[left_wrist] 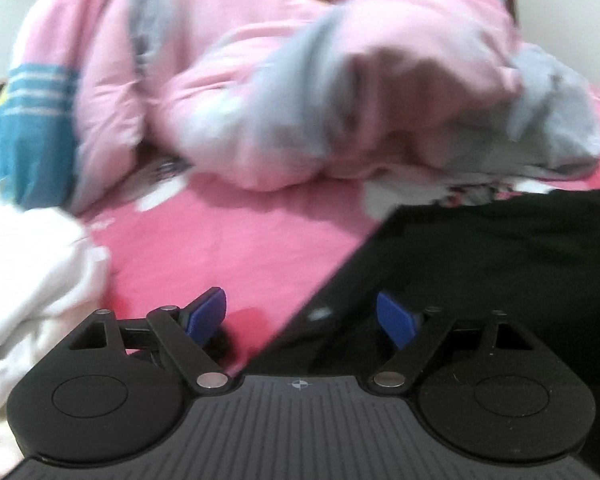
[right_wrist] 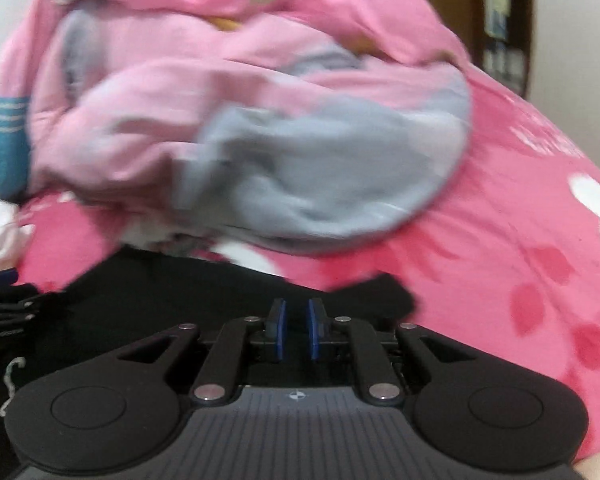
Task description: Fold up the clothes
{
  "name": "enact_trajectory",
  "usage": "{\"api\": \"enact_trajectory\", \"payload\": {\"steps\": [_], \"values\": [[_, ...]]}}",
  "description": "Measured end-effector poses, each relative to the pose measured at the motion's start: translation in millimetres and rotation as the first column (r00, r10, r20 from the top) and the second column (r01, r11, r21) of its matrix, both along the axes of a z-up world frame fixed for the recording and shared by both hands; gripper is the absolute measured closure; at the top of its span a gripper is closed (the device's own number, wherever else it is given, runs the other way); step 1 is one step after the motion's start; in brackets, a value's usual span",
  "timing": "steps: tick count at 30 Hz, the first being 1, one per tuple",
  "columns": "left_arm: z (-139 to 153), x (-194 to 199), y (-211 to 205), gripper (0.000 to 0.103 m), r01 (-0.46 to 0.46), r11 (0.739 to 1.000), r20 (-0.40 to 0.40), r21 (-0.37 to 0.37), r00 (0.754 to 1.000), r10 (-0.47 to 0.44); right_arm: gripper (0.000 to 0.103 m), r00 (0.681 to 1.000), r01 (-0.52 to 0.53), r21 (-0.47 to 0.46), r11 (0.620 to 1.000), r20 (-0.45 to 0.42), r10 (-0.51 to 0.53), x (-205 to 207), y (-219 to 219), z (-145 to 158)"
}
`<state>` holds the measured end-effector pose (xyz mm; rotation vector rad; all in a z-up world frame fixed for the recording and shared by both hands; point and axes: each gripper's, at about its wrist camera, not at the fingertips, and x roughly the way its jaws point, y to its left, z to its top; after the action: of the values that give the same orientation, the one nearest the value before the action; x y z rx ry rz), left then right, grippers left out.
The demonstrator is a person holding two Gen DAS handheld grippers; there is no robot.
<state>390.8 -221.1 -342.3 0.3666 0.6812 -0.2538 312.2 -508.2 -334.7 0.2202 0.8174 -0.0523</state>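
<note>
Both tongs hang empty, the left tongs (left_wrist: 300,318) wide and the right tongs (right_wrist: 296,330) narrowly parted, over the black cloth garment (right_wrist: 172,292) spread beneath them on the pink bed, so folding probably waits on gripping an edge next.

Wide-open left tongs (left_wrist: 300,316) over black garment (left_wrist: 500,256) edge on pink sheet (left_wrist: 228,248).

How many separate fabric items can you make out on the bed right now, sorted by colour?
Black: 1, flat black garment
White: 1, crumpled white cloth
Teal: 1, teal cloth with white stripes
Pink and grey: 1, bunched pale pink and grey quilt
Hot pink: 1, hot pink printed bedsheet
Total: 5
</note>
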Motion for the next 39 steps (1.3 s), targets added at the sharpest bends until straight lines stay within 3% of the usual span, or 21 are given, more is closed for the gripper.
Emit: {"api": "enact_trajectory", "payload": {"steps": [3, 7, 13, 16, 20, 22, 24, 26, 28, 30, 31, 34, 39], "values": [[-6, -2, -28, 0.020, 0.059, 0.998, -0.003, -0.009, 0.998, -0.059, 0.090, 0.999, -0.007, 0.003, 1.000, -0.053, 0.007, 5, -17, -9], [-16, -1, -62, 0.020, 0.105, 0.994, -0.013, -0.009, 0.994, -0.105, 0.090, 0.999, -0.012, 0.049, 0.999, -0.052, 0.015, 14, -26, -15], [-16, 0, -91, 0.021, 0.175, 0.984, -0.011, -0.033, 0.984, -0.176, 0.090, 0.982, 0.173, 0.153, 0.973, -0.098, -0.159, 12, -68, -22], [-12, -6, -101, 0.020, 0.256, 0.965, -0.015, -0.062, 0.966, -0.258, 0.090, 0.978, 0.192, 0.221, 0.956, -0.121, -0.169, 9, -82, -27], [-23, -12, -120, 0.020, 0.324, 0.946, -0.026, -0.034, 0.946, -0.324, 0.090, 0.967, 0.240, 0.311, 0.920, -0.154, -0.201, 14, -98, -35], [-27, -11, -126, 0.020, 0.328, 0.944, -0.028, -0.024, 0.944, -0.328, 0.086, 0.959, 0.275, 0.340, 0.900, -0.170, -0.229, 21, -105, -41], [-32, -7, -132, 0.020, 0.317, 0.948, -0.028, -0.019, 0.948, -0.317, 0.068, 0.948, 0.307, 0.371, 0.876, -0.194, -0.251, 27, -111, -47], [-35, -2, -136, 0.020, 0.306, 0.952, -0.023, -0.016, 0.952, -0.306, 0.068, 0.946, 0.316, 0.407, 0.857, -0.197, -0.256, 31, -114, -51], [-37, 4, -139, 0.020, 0.297, 0.955, -0.016, -0.016, 0.955, -0.298, 0.074, 0.961, 0.275, 0.446, 0.852, -0.161, -0.226, 32, -113, -50], [-39, 8, -142, 0.020, 0.282, 0.959, -0.008, -0.013, 0.959, -0.282, 0.098, 0.971, 0.240, 0.437, 0.867, -0.125, -0.205, 35, -109, -45], [-39, 11, -143, 0.020, 0.270, 0.963, -0.008, -0.015, 0.963, -0.270, 0.098, 0.971, 0.237, 0.429, 0.871, -0.111, -0.209, 36, -108, -43], [-37, 13, -144, 0.020, 0.244, 0.969, -0.003, -0.021, 0.970, -0.245, 0.099, 0.965, 0.258, 0.482, 0.837, -0.078, -0.252, 38, -112, -43], [-24, 7, -138, 0.020, 0.239, 0.970, 0.018, -0.047, 0.971, -0.238, 0.095, 0.908, 0.388, 0.607, 0.693, -0.125, -0.399, 38, -133, -60]]}}
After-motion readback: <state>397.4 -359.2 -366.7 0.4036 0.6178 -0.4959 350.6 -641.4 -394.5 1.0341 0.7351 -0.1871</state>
